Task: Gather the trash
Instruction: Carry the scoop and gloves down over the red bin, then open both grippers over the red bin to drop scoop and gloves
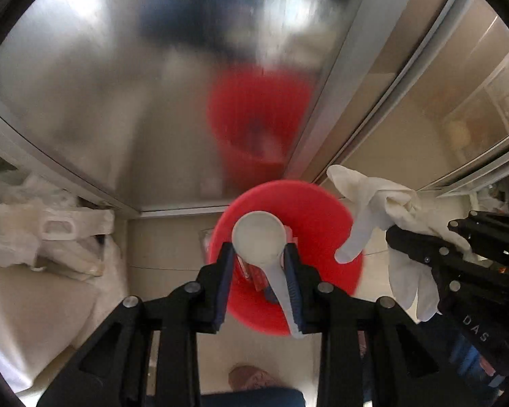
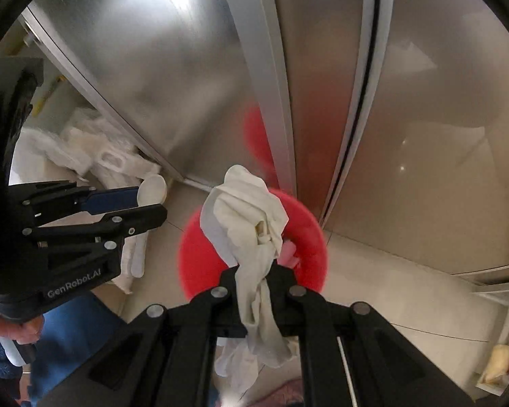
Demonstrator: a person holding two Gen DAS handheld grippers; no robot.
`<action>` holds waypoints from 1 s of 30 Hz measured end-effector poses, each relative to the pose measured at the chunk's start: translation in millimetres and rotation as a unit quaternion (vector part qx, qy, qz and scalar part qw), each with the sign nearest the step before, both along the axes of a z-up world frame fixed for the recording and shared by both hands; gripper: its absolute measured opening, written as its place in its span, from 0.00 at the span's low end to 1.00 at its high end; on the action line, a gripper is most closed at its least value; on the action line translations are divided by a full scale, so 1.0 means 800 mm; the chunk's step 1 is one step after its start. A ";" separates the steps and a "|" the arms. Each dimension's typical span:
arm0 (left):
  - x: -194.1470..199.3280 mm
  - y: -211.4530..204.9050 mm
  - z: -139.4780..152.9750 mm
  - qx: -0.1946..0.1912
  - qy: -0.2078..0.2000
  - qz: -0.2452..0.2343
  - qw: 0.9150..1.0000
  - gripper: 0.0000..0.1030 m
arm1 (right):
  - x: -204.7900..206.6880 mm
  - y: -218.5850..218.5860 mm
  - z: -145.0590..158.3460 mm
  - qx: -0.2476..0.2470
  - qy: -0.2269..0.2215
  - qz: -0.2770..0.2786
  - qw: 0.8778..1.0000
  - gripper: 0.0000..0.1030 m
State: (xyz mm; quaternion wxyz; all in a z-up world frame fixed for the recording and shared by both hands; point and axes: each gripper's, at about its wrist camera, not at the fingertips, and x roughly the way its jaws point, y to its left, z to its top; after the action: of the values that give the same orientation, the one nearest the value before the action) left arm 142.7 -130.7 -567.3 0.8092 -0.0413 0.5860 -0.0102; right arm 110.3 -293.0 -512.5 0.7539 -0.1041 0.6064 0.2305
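Beneath both my jaws sits the red bin [image 1: 308, 210]. My right gripper [image 2: 256, 273] pinches the white glove [image 2: 251, 210]: limp, light, bunched mid-length, draping past the tips. My left gripper [image 1: 258, 254] pins the stiff, slick plastic spoon [image 1: 259, 237] by its neck.

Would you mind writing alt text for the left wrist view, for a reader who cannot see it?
The left claw grips a white plastic spoon by its handle above a red bin on a pale floor. To the right, the right claw holds a crumpled white glove; brushed metal doors fill the background.
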 end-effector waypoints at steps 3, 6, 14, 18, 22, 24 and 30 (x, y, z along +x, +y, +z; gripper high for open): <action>-0.001 0.001 -0.044 0.002 -0.002 0.001 1.000 0.27 | 0.003 0.002 -0.045 -0.003 -0.002 0.012 1.000 0.06; 0.000 0.000 -0.077 0.007 -0.008 0.002 1.000 0.27 | 0.012 0.009 -0.078 -0.002 0.005 0.022 1.000 0.06; -0.007 0.004 -0.134 0.001 -0.011 0.006 1.000 0.33 | 0.000 0.017 -0.138 -0.015 0.025 0.060 0.998 0.06; -0.011 0.014 -0.143 -0.003 -0.018 0.014 1.000 0.72 | 0.002 0.029 -0.157 -0.027 0.050 0.069 0.996 0.09; -0.018 0.024 -0.154 -0.006 -0.012 0.025 1.000 0.83 | 0.006 0.032 -0.166 -0.047 0.025 0.079 0.995 0.43; -0.023 0.027 -0.151 -0.001 -0.011 0.036 0.999 0.85 | 0.011 0.030 -0.166 -0.033 0.030 0.081 0.996 0.55; -0.037 0.049 -0.132 0.044 -0.017 0.042 0.998 0.89 | 0.012 0.034 -0.177 -0.019 0.025 0.096 0.995 0.75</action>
State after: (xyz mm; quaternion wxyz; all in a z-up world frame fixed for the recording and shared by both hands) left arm 113.3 -91.6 -672.5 0.8200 -0.0299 0.5695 0.0491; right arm 119.8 -265.7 -654.2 0.7106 -0.1707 0.6166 0.2928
